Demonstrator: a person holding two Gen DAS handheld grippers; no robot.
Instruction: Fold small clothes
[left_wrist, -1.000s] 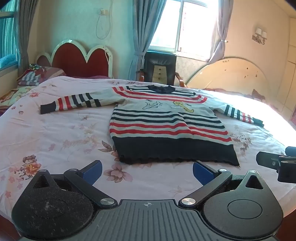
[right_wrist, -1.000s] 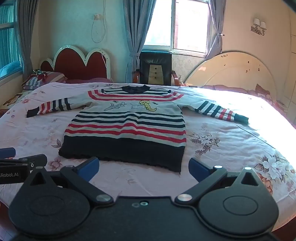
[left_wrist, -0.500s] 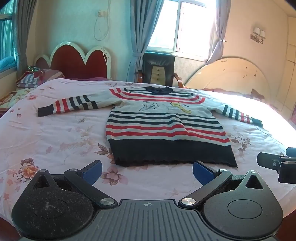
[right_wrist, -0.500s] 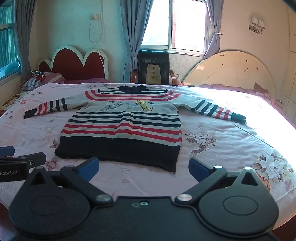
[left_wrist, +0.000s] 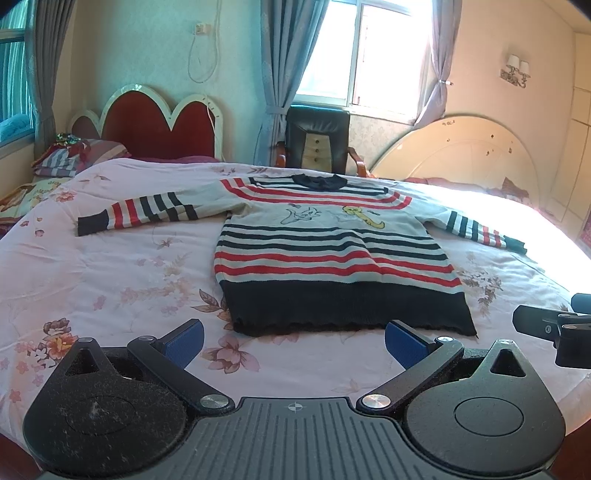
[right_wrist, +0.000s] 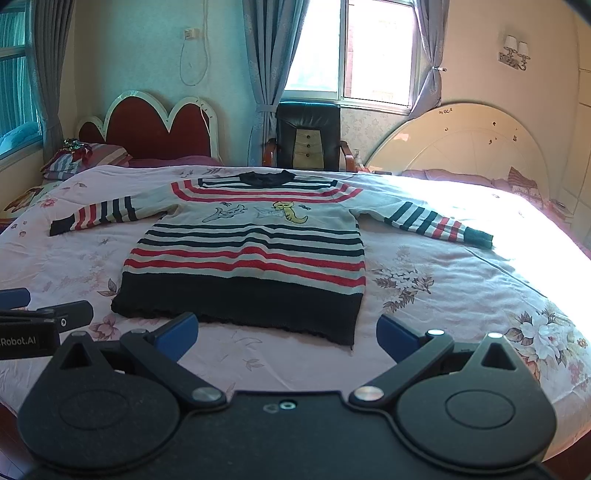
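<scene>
A small striped sweater (left_wrist: 332, 254) with red and navy bands, a cartoon print and a dark hem lies flat on the bed, both sleeves spread out; it also shows in the right wrist view (right_wrist: 255, 254). My left gripper (left_wrist: 293, 343) is open and empty, just short of the hem's left half. My right gripper (right_wrist: 286, 339) is open and empty, just short of the hem's right corner. The right gripper's body shows at the right edge of the left wrist view (left_wrist: 554, 328).
The bed (left_wrist: 92, 288) has a pink floral cover. A red headboard (left_wrist: 159, 125), a black chair (left_wrist: 317, 136) by the window and a cream headboard (left_wrist: 469, 155) stand behind. Pillows (left_wrist: 74, 158) lie at the far left.
Both grippers have edged forward toward the sweater's hem, which now sits closer and lower in both views. Both stay open.
</scene>
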